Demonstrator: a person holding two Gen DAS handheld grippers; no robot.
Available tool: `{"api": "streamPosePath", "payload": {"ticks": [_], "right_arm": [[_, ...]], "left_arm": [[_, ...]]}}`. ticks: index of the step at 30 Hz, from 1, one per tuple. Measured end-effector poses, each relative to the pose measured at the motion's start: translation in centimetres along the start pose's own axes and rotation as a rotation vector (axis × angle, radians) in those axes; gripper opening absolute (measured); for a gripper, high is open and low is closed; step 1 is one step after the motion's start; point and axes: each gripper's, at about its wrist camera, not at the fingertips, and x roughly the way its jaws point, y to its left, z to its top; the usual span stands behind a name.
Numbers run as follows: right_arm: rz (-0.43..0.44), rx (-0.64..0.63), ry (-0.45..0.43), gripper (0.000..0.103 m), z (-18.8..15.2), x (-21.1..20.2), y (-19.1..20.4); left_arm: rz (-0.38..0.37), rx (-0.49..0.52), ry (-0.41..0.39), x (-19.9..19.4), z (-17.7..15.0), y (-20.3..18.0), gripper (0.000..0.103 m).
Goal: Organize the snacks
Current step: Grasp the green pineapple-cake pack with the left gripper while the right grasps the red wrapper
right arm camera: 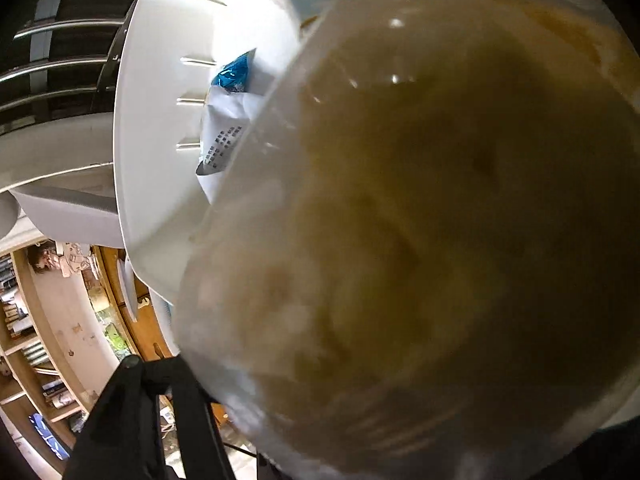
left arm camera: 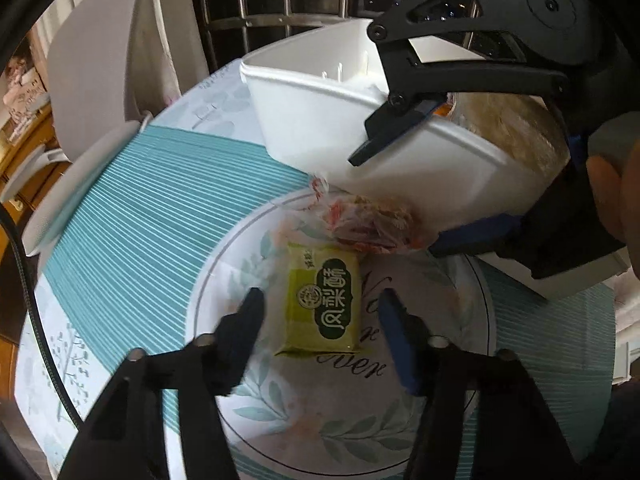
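We are in the picking step. Our left gripper (left arm camera: 320,312) stands open around the green rectangular snack packet (left arm camera: 323,306) lying on the printed tablecloth (left arm camera: 160,184), pads not touching it; next we must close and lift. Our right gripper (left arm camera: 394,196) grips a clear bag of brownish snacks (right arm camera: 440,220) over the white plastic basket (left arm camera: 320,120), which contains a blue-white packet (right arm camera: 228,120).

Green snack packet (left arm camera: 323,304): large white Chinese characters 凤梨酥, with a round logo beside them. Bench cloth (left arm camera: 352,364): script lettering, partly covered, "No…" and "…ver" legible. White packet in bin (right arm camera: 224,136): small print, unreadable.
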Motion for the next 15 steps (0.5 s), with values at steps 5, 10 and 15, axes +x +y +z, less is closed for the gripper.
{"api": "streamPosePath", "payload": {"ticks": [5,10,15], "right_arm": [[-0.010,-0.012,0.002,0.057,0.0,0.3,0.0],[-0.040,-0.017,0.002,0.041,-0.1,0.6,-0.3],[-0.033,-0.020,0.002,0.036,-0.1,0.4,-0.6]], "left_arm": [[-0.018,-0.015,0.028,0.7,-0.1,0.3,0.037],[-0.039,-0.030,0.025,0.9,-0.1,0.9,0.037],[-0.062,-0.060,0.029,1.1,0.0,1.4,0.037]]}}
